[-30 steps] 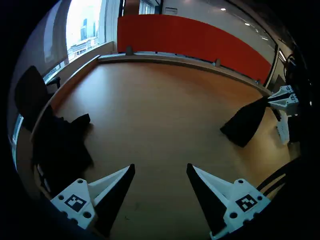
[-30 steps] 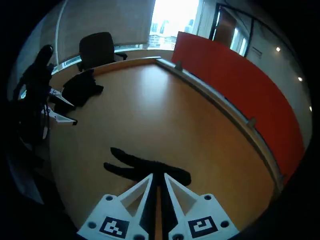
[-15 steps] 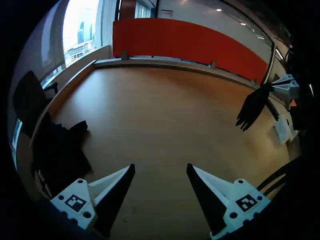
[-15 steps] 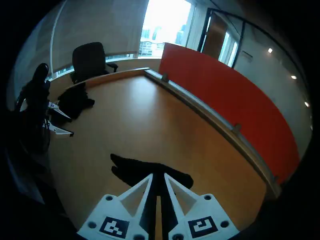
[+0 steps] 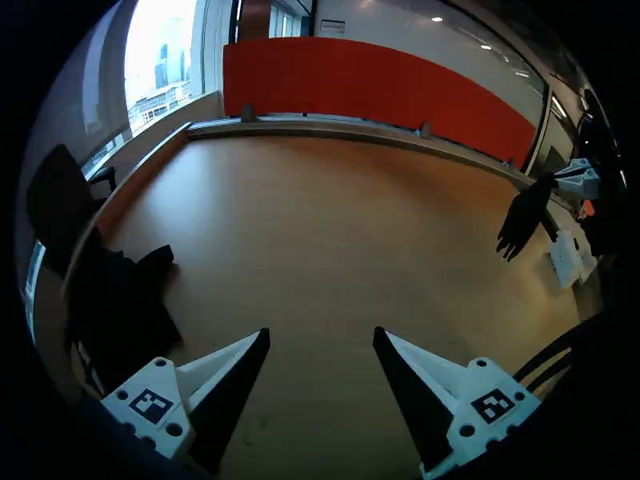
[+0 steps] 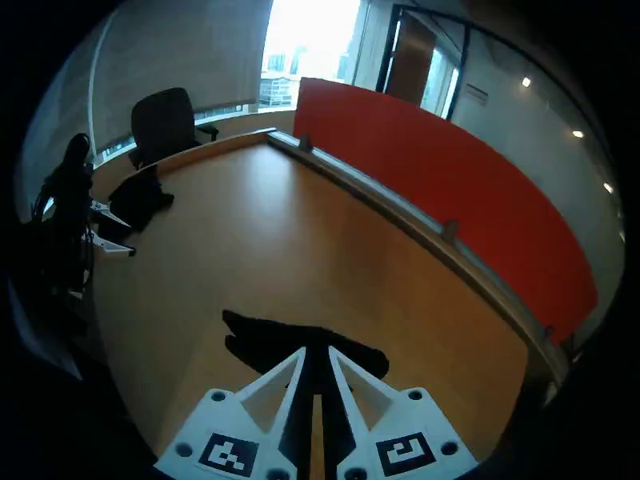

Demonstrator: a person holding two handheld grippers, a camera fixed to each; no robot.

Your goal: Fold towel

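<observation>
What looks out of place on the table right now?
The dark cloth pinched in the right gripper dangles in a narrow bunch, not spread flat. A second dark heap lies crumpled at the table edge, beside the open left gripper.

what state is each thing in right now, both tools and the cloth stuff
left tool, open, holding nothing, above the table
right tool, shut on the towel
towel, pinched at one end, hanging limp, not folded
cloth pile, crumpled, lying on the table near its edge
chair, empty, beyond the table's far edge
</observation>
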